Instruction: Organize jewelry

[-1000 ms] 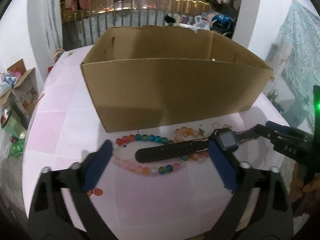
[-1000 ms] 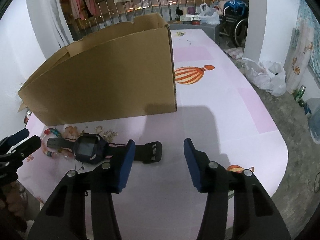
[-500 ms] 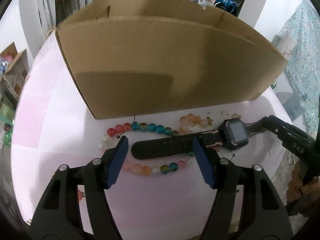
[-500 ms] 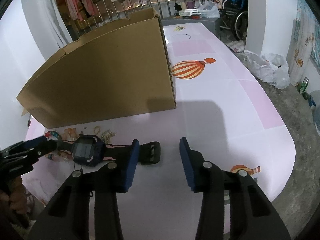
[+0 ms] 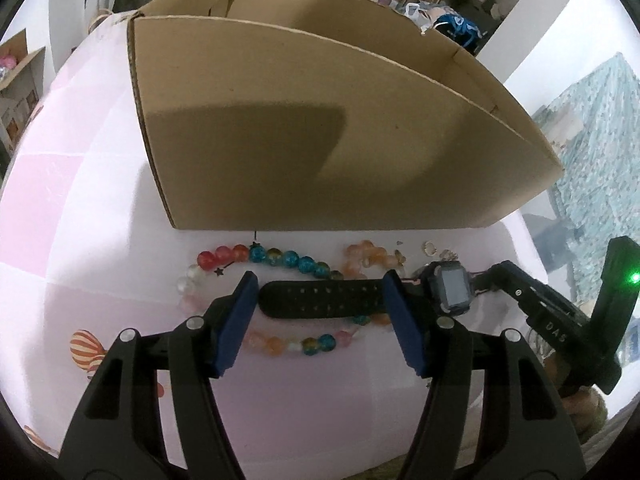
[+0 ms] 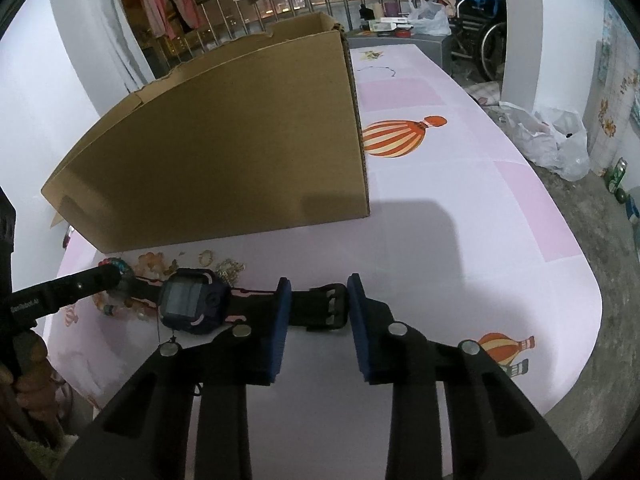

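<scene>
Left wrist: watch [image 5: 452, 292] strap between spread left gripper [image 5: 320, 300]; right gripper [image 6: 316, 304] closing, astride buckle end.

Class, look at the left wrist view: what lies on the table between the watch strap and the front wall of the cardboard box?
Beads: the bead bracelet's red and blue arc, beside peach beads, lies between watch strap and cardboard box.

Black gripper [image 5: 318, 312] arms, blue pads, silver screws, faint white lettering, perhaps "DAS".

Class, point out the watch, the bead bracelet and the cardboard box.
watch [image 5: 454, 292], left wrist view, on its screen
bead bracelet [image 5: 298, 258], left wrist view, on a blue bead
cardboard box [image 6: 240, 152], right wrist view, on its side wall
</scene>
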A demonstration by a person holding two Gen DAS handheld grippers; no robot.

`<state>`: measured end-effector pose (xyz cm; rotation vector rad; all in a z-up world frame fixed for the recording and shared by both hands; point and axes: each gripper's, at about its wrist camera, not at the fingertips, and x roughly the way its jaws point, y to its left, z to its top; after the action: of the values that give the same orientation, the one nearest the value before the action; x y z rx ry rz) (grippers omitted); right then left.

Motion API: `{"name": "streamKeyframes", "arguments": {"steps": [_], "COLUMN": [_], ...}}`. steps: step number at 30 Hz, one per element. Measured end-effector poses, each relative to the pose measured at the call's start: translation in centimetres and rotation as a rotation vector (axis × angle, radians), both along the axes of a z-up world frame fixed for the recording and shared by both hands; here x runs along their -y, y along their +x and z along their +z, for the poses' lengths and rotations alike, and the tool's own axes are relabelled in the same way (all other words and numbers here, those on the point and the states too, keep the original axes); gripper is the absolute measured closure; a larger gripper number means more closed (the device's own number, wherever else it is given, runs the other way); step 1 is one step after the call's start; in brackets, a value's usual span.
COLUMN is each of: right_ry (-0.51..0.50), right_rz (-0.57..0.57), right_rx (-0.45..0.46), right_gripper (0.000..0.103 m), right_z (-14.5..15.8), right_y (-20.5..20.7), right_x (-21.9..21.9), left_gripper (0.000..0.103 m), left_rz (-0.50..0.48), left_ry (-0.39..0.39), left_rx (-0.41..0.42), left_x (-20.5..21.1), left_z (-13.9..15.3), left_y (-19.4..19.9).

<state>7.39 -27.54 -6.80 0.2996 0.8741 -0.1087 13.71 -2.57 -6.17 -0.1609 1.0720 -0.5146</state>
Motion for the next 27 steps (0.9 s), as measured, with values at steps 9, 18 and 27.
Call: {"name": "streamKeyframes", "arguments": {"steps": [9, 18, 27], "right_ry": [-0.005, 0.000, -0.025], "right_rz": [0.008, 0.006, 0.014], "right_rx": [0.001, 0.003, 0.028], "right_gripper": [0.077, 0.084, 0.096], "right_z": [-0.1, -0.1, 0.2], "right_y": [0.1, 0.0, 0.0], "right_x": [-0.2, -0.1, -0.3], "left_gripper": [0.044, 0.064, 0.083], "left_rz": [-0.010, -0.031, -0.071], "left_ry": [-0.022, 0.005, 0.035], "left_rx": [-0.015, 0.044, 0.112], "left_x": [0.5, 1.3, 2.0], "left_z": [-0.3, 1.0, 2.2], "left_y": [-0.4, -1.4, -2.2]}}
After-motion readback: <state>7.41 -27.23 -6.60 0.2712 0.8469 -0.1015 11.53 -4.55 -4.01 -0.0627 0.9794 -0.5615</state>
